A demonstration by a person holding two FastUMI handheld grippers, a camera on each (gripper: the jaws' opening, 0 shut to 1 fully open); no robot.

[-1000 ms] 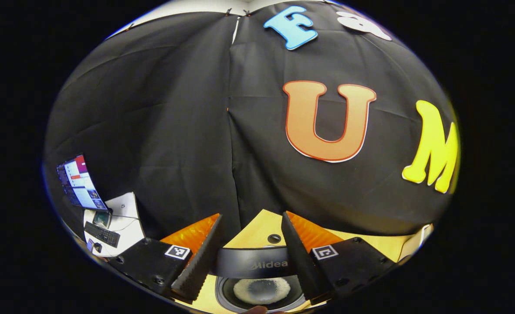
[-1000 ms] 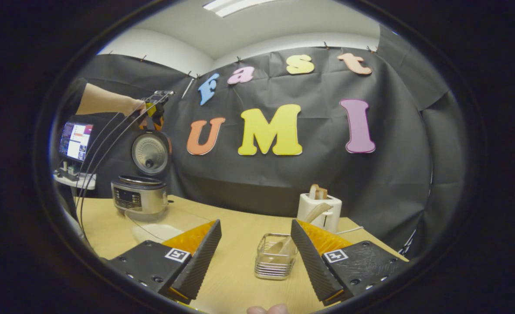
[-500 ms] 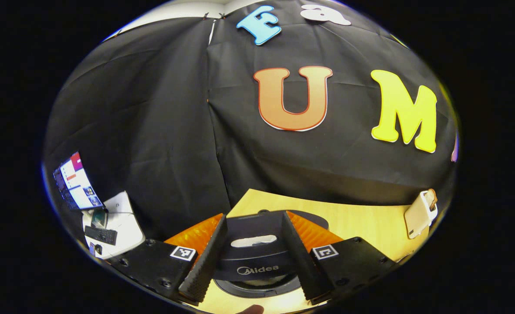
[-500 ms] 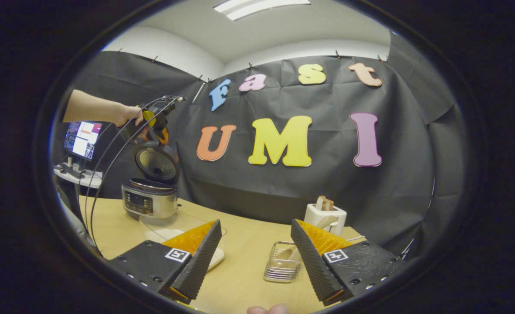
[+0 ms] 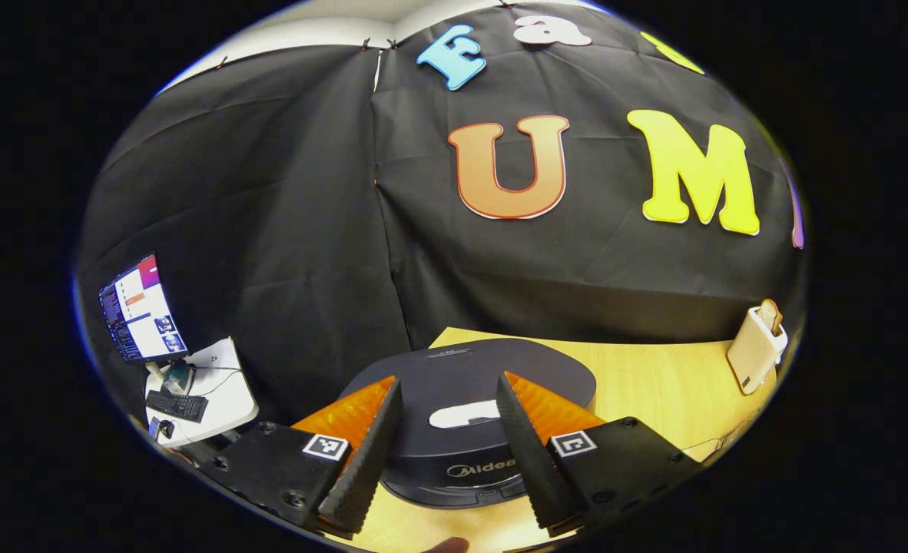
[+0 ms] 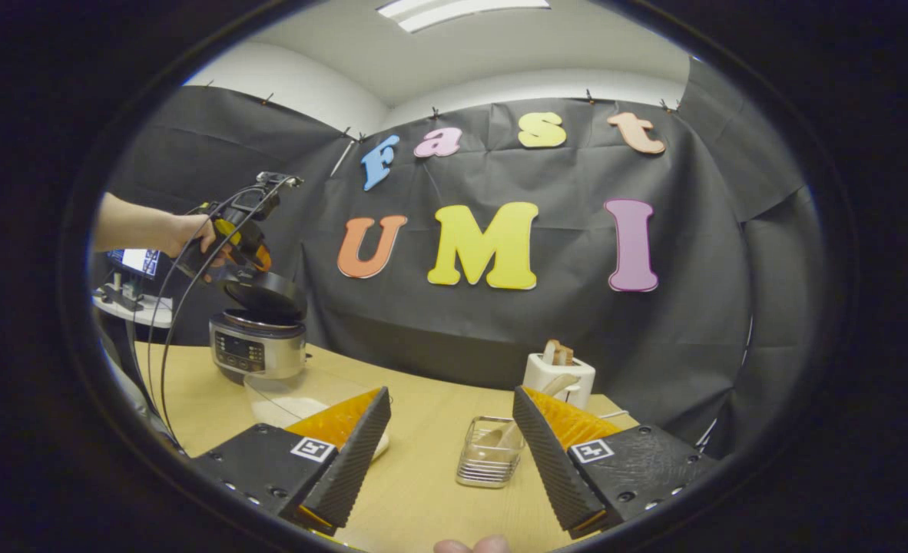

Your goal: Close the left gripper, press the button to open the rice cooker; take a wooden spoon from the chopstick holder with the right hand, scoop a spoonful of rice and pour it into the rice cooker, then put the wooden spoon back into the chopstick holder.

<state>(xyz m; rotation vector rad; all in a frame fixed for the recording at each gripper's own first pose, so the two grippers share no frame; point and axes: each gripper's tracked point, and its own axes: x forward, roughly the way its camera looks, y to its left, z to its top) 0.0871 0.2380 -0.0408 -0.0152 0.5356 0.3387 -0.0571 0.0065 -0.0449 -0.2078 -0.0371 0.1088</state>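
The rice cooker [image 6: 258, 349] stands at the table's far left, its dark lid [image 6: 266, 296] tilted low over the silver body. In the left gripper view that lid [image 5: 469, 369] lies flat-looking just under my left gripper [image 5: 445, 453], which is open, a finger on either side of it. A hand holds the left gripper [image 6: 243, 238] right above the lid. My right gripper [image 6: 450, 453] is open and holds nothing. Ahead of it stands the wire chopstick holder [image 6: 488, 465] with the wooden spoon [image 6: 500, 438] leaning in it. A clear bowl of rice [image 6: 300, 399] sits in front of the cooker.
A white toaster [image 6: 558, 376] with bread stands behind the chopstick holder, near the black wall; the toaster [image 5: 757, 349] is at the far right in the left gripper view. A side desk with a monitor [image 5: 140, 311] and keyboard is beyond the table's left edge.
The cooker's lid has swung down from upright to nearly flat, with the left gripper following it down. The pot with rice inside is now covered. The right gripper barely moved.
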